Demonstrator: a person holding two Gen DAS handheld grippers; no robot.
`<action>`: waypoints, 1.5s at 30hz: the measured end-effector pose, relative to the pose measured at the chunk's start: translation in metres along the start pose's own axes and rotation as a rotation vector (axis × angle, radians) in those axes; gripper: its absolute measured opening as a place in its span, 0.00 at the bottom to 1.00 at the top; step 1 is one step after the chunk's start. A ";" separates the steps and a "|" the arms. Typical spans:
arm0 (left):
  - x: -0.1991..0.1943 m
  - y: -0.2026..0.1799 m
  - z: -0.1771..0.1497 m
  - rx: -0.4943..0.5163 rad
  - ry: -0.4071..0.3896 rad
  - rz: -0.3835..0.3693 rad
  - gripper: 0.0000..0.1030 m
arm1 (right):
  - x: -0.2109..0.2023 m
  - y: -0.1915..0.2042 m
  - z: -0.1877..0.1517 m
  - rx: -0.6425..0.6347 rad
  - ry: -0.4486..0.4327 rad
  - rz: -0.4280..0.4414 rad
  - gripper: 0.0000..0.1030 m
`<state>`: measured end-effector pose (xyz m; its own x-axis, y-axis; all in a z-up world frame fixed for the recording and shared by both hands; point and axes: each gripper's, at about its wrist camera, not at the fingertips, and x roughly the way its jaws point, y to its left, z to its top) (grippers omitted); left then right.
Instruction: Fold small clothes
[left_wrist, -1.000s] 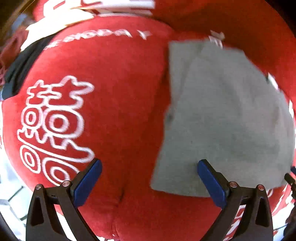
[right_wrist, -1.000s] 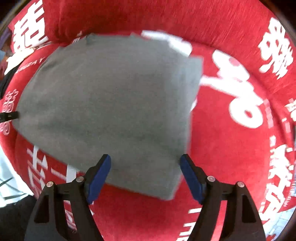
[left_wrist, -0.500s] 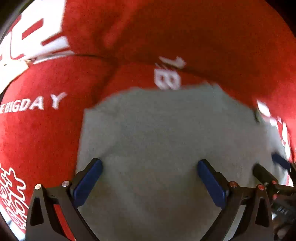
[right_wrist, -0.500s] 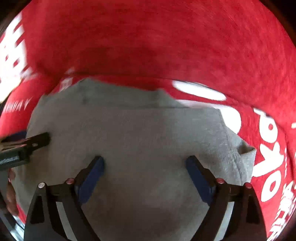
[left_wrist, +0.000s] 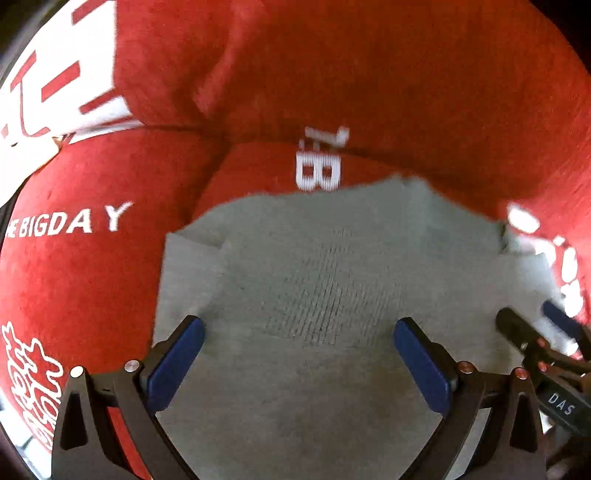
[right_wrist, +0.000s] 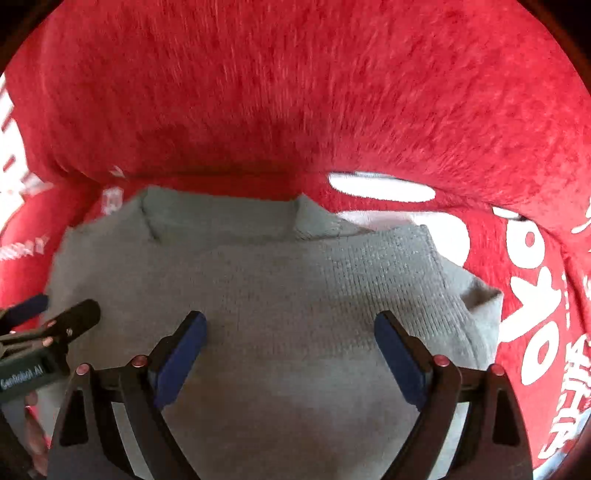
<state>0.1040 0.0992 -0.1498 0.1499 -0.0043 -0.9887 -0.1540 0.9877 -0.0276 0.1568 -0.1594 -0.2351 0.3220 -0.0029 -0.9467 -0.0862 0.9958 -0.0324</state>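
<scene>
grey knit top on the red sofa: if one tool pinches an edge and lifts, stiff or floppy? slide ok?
Likely floppy: the grey knit top lies in soft layered folds, so a lifted edge would probably drape and unfold. Probably light. Sliding may drag, since the red sofa cover looks fuzzy.

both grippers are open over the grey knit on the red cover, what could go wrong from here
1. The grey knit garment lies on a soft, plush red cover; closing jaws could pinch the cover along with the knit.
2. The left gripper and right gripper hang side by side, each visible at the edge of the other's view, so they might collide.
3. The garment is already in layers; a shallow pinch may lift only the top one and undo the fold.
</scene>
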 end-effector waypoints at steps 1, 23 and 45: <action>0.004 0.000 0.000 -0.007 0.002 0.004 1.00 | 0.005 -0.006 -0.004 0.027 0.013 -0.002 0.91; -0.027 0.013 -0.004 -0.050 -0.035 0.034 1.00 | -0.048 0.017 -0.051 -0.033 -0.081 0.001 0.95; -0.057 0.076 -0.140 -0.135 -0.034 0.089 1.00 | -0.053 -0.099 -0.136 -0.042 -0.017 -0.050 0.96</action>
<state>-0.0528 0.1523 -0.1161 0.1623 0.0897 -0.9827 -0.2972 0.9541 0.0380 0.0205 -0.2699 -0.2255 0.3430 -0.0506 -0.9380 -0.1086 0.9897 -0.0931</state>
